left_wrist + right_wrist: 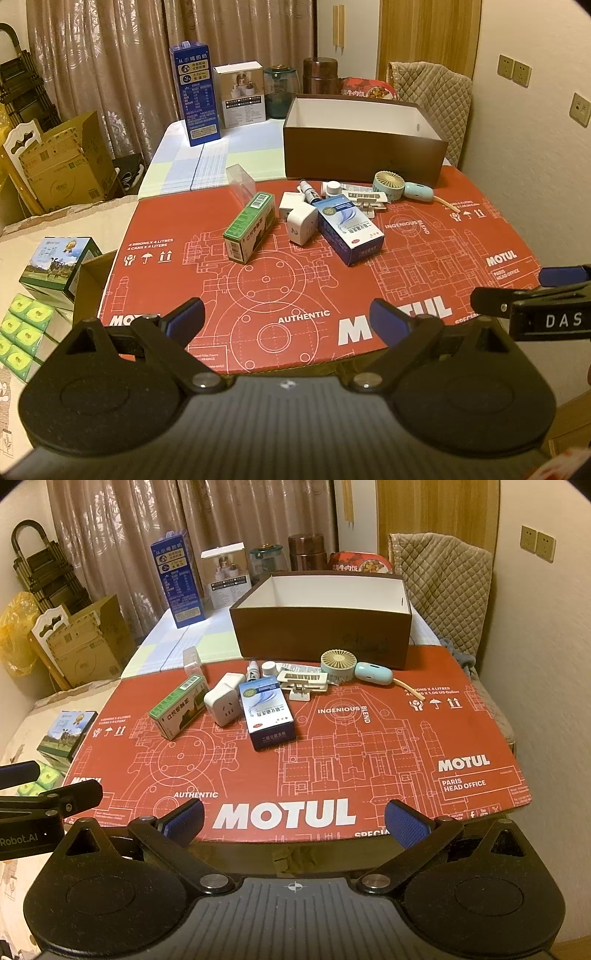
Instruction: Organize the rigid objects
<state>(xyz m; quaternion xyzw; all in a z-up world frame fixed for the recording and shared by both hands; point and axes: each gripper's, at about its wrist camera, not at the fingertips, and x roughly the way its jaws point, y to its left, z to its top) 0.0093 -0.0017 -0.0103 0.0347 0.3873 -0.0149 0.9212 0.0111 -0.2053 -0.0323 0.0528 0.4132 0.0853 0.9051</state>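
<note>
I hold 1 hand-held gripper in each hand, both low at the near edge of the red Motul cardboard (369, 738) that covers the surface. My left hand-held gripper (286, 317) has its jaws spread wide and carries nothing; my right hand-held gripper (293, 821) is the same, wide and empty.

The things to organize lie in a tight cluster in the middle of the cardboard, in front of the brown box (321, 638), which stands open with a white inside and, as far as I see, nothing in it. The green carton (177, 707) lies at the left, the white power plug (224, 705) beside it, then the blue and white medicine box (267, 716).

I think the danger is in the crowding. The plug touches the medicine box or almost, so a wide finger going down between them may push 1 of them away or tip it. Behind, the small bottles (258, 670), the clip (303, 681) and the handheld fan (338, 664) overlap, and a grasp there can catch 2 things at once. The smooth cardboard may also let a carton slide. Both hand-held grippers are close together, so they can collide if both reach in.
</note>
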